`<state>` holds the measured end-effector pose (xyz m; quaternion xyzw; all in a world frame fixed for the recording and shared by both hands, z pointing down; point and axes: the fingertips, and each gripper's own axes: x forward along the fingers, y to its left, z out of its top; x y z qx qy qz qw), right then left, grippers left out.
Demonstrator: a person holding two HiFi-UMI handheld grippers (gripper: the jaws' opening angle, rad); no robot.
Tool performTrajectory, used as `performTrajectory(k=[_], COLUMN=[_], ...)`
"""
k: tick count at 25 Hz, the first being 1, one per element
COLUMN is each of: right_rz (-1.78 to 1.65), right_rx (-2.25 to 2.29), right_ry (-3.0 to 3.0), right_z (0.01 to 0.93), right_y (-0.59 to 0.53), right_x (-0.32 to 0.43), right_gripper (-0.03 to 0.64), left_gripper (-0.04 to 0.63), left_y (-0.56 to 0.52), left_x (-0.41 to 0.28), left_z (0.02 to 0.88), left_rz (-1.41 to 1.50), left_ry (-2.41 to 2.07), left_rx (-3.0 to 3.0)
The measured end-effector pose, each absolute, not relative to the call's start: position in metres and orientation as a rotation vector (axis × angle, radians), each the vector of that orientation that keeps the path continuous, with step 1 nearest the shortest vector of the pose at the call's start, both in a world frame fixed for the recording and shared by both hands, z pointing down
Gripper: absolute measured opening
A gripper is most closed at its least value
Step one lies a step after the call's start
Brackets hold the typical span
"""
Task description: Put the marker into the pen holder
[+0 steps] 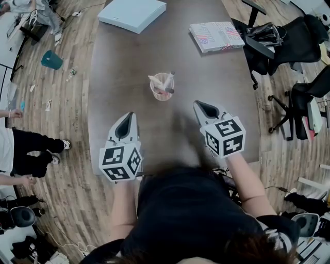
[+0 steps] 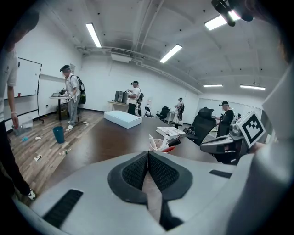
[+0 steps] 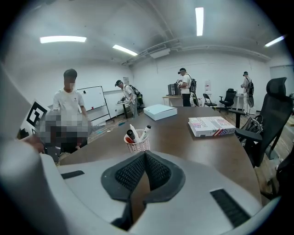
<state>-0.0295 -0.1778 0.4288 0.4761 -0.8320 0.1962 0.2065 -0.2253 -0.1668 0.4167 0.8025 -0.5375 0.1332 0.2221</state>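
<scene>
- Head view: the left gripper [image 1: 130,117] and the right gripper [image 1: 201,107] hover side by side over the near edge of the table [image 1: 118,67], both pointing toward the far side.
- In the left gripper view, the left gripper [image 2: 148,156] has its ribbed pads pressed together at the tips with nothing between them.
- In the right gripper view, the right gripper [image 3: 144,156] looks the same: pads meeting at the tips, with no marker in them.
- Going outward, the pen holder [image 1: 162,88] stands on the bare tabletop beyond both grippers and roughly between them. It sits a little right of the left gripper's line and a little left of the right gripper's. Neither hand is clearly nearer.
- The markers [image 1: 167,82] are already inside the holder, standing with their caps up and fanning outward, and one leans off to the right.
- From the right gripper, the pen holder [image 3: 137,144] lies just left of dead ahead. From the left gripper, the pen holder [image 2: 161,144] sits slightly right of centre.
- I can see no loose marker on the table, only a pale flat box [image 1: 132,13] and a printed package [image 1: 215,36] at the far end. By my reckoning the marker is already in the holder and nothing is left to reach for.
</scene>
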Motion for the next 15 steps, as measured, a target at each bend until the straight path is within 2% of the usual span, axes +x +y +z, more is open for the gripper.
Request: performTrajectory(k=[15], right_rz=[0.585], right_rx=[1.348], right_ry=[-2.305], right_z=[0.4341], right_y=[-0.1741], right_x=[-0.0283], right_gripper=[0.017], left_gripper=[0.028], left_y=[-0.1644], left_x=[-0.2231], left_z=[0.4198], left_rz=[0.384], left_ry=[-1.461], left_rx=[2.223])
